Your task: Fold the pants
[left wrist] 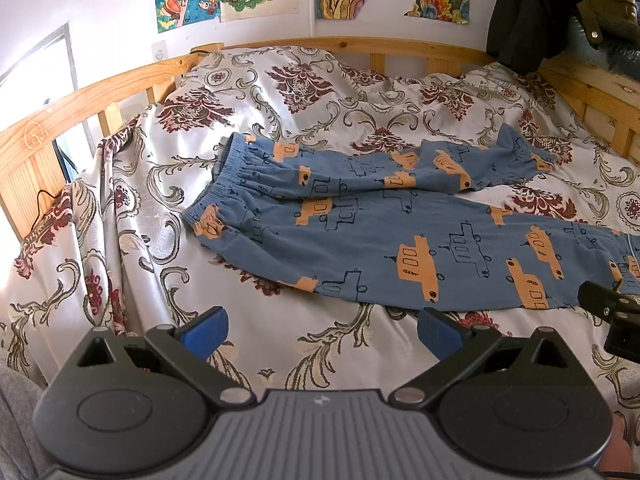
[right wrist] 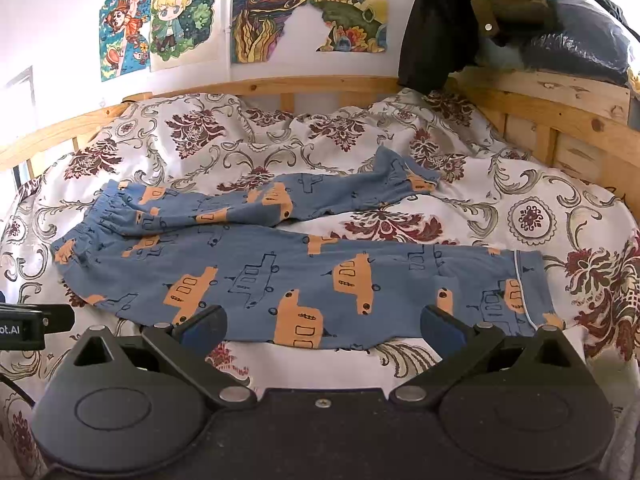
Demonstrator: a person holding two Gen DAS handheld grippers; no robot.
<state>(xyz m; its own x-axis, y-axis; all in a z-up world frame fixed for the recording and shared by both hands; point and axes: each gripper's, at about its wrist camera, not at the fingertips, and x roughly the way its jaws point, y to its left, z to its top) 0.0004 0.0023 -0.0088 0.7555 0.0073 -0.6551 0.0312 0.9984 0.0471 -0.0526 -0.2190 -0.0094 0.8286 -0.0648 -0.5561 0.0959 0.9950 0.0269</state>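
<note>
nearest in the left wrist view, the left gripper (left wrist: 322,334) has its 2 blue-padded fingers spread wide with nothing between them, hovering over the bedspread (left wrist: 328,344) just short of the near edge of the pants (left wrist: 400,236). at the right edge of that view part of the right gripper (left wrist: 612,312) shows, close to the cuff end of the near leg.

in the right wrist view the right gripper (right wrist: 323,330) is likewise spread wide and empty, its fingertips at the near hem line of the pants (right wrist: 280,276); whether they touch the cloth cannot be told.

the pants are blue with orange cars and outlined vehicles. they lie flat across the floral bedspread (right wrist: 520,216), waistband (left wrist: 224,184) to the left, legs running to the right. the near leg is stretched out straight, ending in a piped cuff (right wrist: 520,280) at the right. the far leg (right wrist: 340,196) bends away, its cuff lying further back, leaving a wedge of bedspread showing between the 2 legs.

beyond, a wooden bed rail (right wrist: 320,84) curves round the far side. dark clothing (right wrist: 440,28) hangs over its far right corner. on the wall behind hang colourful drawings (right wrist: 312,12).
</note>
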